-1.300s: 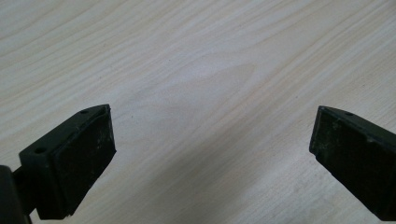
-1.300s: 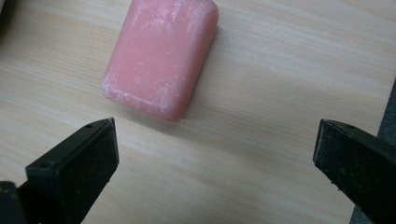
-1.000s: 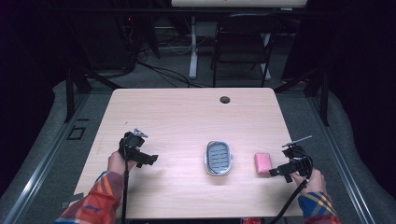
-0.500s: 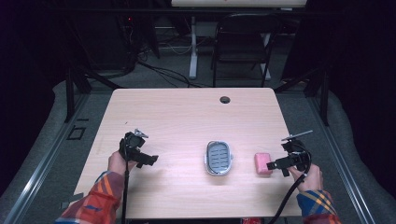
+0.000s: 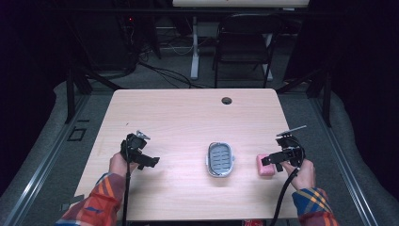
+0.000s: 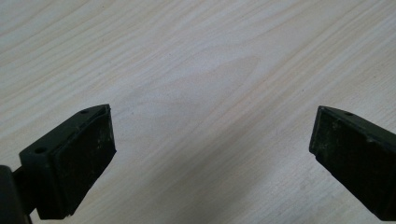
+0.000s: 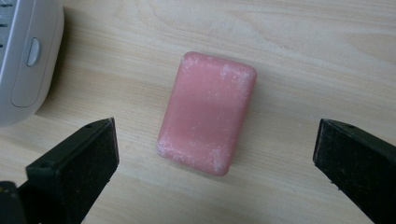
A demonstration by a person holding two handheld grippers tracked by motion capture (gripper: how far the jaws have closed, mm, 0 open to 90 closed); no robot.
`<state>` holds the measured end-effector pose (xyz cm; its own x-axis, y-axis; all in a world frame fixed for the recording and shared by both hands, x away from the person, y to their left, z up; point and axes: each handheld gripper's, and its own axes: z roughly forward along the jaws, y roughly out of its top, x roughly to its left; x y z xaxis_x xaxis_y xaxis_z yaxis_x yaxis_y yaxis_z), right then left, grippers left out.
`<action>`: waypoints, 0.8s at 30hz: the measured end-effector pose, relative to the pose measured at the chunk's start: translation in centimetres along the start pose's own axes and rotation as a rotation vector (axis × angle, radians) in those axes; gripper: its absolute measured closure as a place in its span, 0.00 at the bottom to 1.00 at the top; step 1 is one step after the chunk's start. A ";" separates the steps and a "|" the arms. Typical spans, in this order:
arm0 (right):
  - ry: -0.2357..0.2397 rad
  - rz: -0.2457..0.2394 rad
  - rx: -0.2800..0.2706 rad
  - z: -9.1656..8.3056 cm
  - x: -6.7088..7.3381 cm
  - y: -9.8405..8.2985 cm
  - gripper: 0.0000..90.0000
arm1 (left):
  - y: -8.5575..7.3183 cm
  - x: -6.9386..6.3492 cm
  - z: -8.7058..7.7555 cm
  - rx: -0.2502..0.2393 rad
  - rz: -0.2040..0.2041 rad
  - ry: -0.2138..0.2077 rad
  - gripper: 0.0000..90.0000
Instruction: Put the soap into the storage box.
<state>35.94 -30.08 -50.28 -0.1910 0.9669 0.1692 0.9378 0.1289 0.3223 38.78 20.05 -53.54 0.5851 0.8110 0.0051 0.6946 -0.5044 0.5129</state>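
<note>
The pink soap bar (image 7: 207,113) — rounded corners, whitish dusty scuffs along its edges — lies flat on the wooden table (image 5: 179,117), just right of the grey soap dish (image 5: 220,159). The right gripper (image 7: 215,154) hovers over it, jaws spread wide, holding nothing; the left gripper (image 6: 212,154) gapes over bare wood.

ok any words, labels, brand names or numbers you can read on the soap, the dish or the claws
None can be read.
pink soap bar: plain face with whitish scuffs, no stamp visible.
grey soap dish: no label or print to be seen.
right claw and left claw: black jaws bare, no marking.
table: wood grain alone, no sign.
</note>
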 end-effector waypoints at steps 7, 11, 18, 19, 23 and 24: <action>0.004 0.039 0.052 0.9 -0.2 0.4 0.00 | 0.1 -0.1 0.0 0.000 0.009 0.002 0.00; 0.012 0.060 0.080 1.5 -0.1 0.6 0.00 | 0.1 -0.1 0.0 0.002 0.011 0.001 0.00; 0.002 0.072 0.109 2.2 0.3 1.1 0.02 | 0.1 -0.2 0.0 0.003 0.010 0.000 0.00; -0.001 0.070 0.121 2.4 0.4 1.3 0.05 | 0.1 -0.2 0.0 0.001 0.010 0.002 0.00; -0.015 0.068 0.136 2.7 0.7 1.6 0.10 | 0.1 -0.2 0.1 0.007 0.013 -0.001 0.00; -0.018 0.067 0.140 2.8 0.7 1.7 0.10 | 0.1 -0.2 0.1 0.006 0.014 -0.001 0.00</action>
<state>38.18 -28.54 -52.27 -0.1222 0.9780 0.1688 0.9798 0.0917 0.1778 38.76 19.80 -53.58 0.5947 0.8039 0.0116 0.6893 -0.5172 0.5073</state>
